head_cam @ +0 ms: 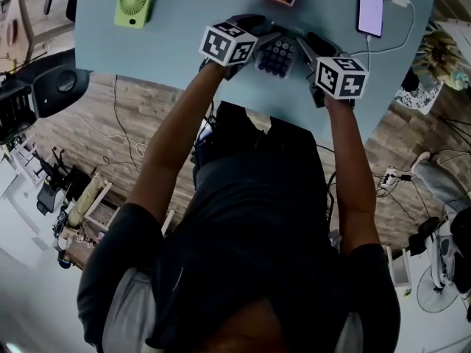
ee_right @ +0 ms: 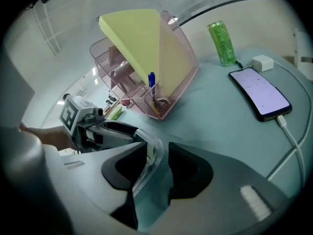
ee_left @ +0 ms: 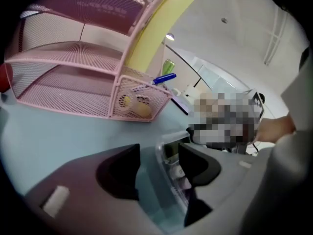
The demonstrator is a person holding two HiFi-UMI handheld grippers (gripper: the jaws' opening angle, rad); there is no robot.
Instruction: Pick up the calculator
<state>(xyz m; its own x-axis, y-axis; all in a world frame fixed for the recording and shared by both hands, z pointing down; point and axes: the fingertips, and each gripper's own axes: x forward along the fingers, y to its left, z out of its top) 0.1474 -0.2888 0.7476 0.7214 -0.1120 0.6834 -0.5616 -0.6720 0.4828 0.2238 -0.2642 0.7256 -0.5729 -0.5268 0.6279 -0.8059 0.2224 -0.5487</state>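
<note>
The calculator [head_cam: 277,55], with dark purple keys in a clear case, lies on the light blue table [head_cam: 176,43] between my two grippers. My left gripper [head_cam: 259,44] stands at its left side. In the left gripper view the calculator's clear rim [ee_left: 168,153] rests against the right jaw, and table colour shows between the rim and the other jaw, so the left gripper [ee_left: 159,155] is open around it. My right gripper [head_cam: 303,48] is at the calculator's right side. There the clear edge [ee_right: 152,155] nearly fills the narrow gap of the right gripper [ee_right: 157,153].
A pink mesh organiser [ee_left: 73,77] with a yellow folder [ee_right: 137,43] and a blue pen stands just beyond the calculator. A lit phone [head_cam: 370,8] on a white cable lies at the right, near a green can [ee_right: 222,43]. A green fan [head_cam: 134,3] sits far left.
</note>
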